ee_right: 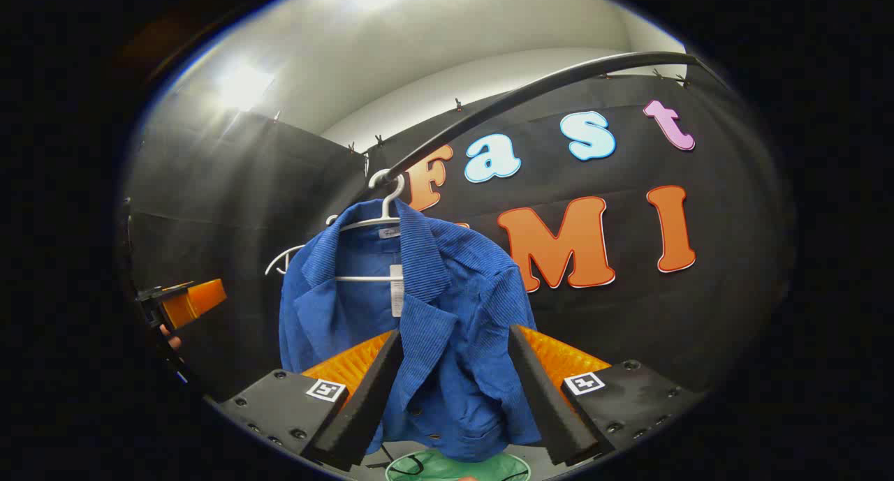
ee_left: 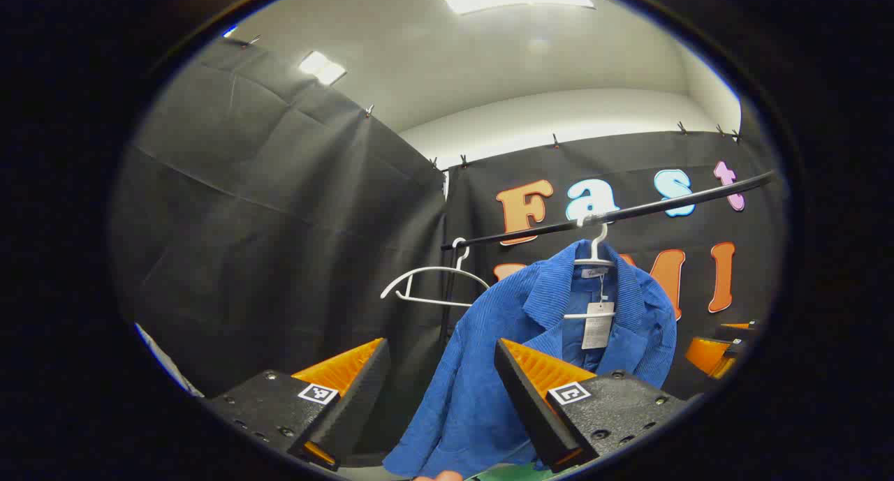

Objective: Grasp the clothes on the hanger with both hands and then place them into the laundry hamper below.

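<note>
While both jaws stand released, a blue jacket (ee_right: 433, 306) hangs on a white hanger (ee_right: 380, 219) from the rail (ee_right: 531, 90). Left gripper (ee_left: 440, 390): jacket at one o'clock, apart. Right gripper (ee_right: 454, 383): jacket at twelve; green hamper (ee_right: 457, 467) at six.

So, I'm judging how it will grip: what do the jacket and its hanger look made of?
The jacket looks like soft blue corduroy, since fine ribs run over collar and sleeves; the fibre I cannot tell. Its hanger looks like smooth white plastic or coated wire, thin and slightly glossy.
</note>
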A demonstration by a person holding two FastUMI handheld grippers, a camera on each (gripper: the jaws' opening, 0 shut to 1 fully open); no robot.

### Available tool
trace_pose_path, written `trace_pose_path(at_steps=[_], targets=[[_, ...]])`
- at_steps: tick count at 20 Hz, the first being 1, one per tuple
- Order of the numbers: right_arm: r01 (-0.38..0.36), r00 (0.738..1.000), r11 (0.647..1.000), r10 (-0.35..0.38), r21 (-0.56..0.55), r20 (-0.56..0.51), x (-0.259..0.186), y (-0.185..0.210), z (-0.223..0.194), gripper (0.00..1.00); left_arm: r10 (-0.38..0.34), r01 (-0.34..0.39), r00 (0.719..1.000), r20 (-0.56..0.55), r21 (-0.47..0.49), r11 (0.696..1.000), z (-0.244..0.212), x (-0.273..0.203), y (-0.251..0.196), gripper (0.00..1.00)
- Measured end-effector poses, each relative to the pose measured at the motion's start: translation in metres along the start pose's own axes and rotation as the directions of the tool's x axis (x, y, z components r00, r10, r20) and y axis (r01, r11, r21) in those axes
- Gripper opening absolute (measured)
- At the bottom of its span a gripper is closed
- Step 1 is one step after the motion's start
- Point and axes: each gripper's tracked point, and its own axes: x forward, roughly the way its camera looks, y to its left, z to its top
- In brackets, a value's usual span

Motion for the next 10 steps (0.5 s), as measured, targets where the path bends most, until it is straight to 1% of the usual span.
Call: trace_pose_path(at_steps=[1, 3, 4, 5, 6, 8, 10], targets=[[-0.016, 1.000, 1.000, 0.016, 0.003, 0.000, 0.006, 0.001, 0.000, 0.98, 0.008, -0.008, 1.000, -0.008, -0.002, 1.000, 0.000, 0.000, 0.001, 0.92], [-0.037, 0.999, 0.999, 0.037, -0.022, -0.015, 0.018, -0.001, -0.004, 0.98, 0.019, -0.019, 0.999, -0.028, -0.015, 1.000, -0.004, -0.005, -0.001, 0.92], [-0.038, 0.999, 0.998, 0.037, -0.040, -0.023, 0.022, -0.004, -0.005, 0.98, 0.026, -0.026, 0.999, -0.048, -0.013, 1.000, -0.009, -0.007, -0.001, 0.95], [-0.035, 0.999, 0.998, 0.034, -0.050, -0.024, 0.026, -0.004, -0.004, 0.98, 0.026, -0.026, 0.998, -0.058, -0.009, 1.000, -0.010, -0.008, -0.003, 0.95], [-0.034, 0.999, 0.998, 0.033, -0.054, -0.016, 0.029, -0.002, -0.001, 0.98, 0.023, -0.024, 0.998, -0.061, -0.006, 1.000, -0.009, -0.010, -0.004, 0.92], [-0.044, 0.999, 0.998, 0.044, -0.043, -0.008, 0.032, 0.008, 0.003, 0.98, 0.027, -0.028, 0.997, -0.068, -0.015, 0.999, -0.007, -0.014, -0.006, 0.92], [-0.074, 0.997, 0.996, 0.075, -0.050, 0.009, 0.030, 0.022, 0.005, 0.98, 0.028, -0.029, 0.998, -0.051, -0.032, 0.999, 0.000, -0.017, -0.006, 0.92]])
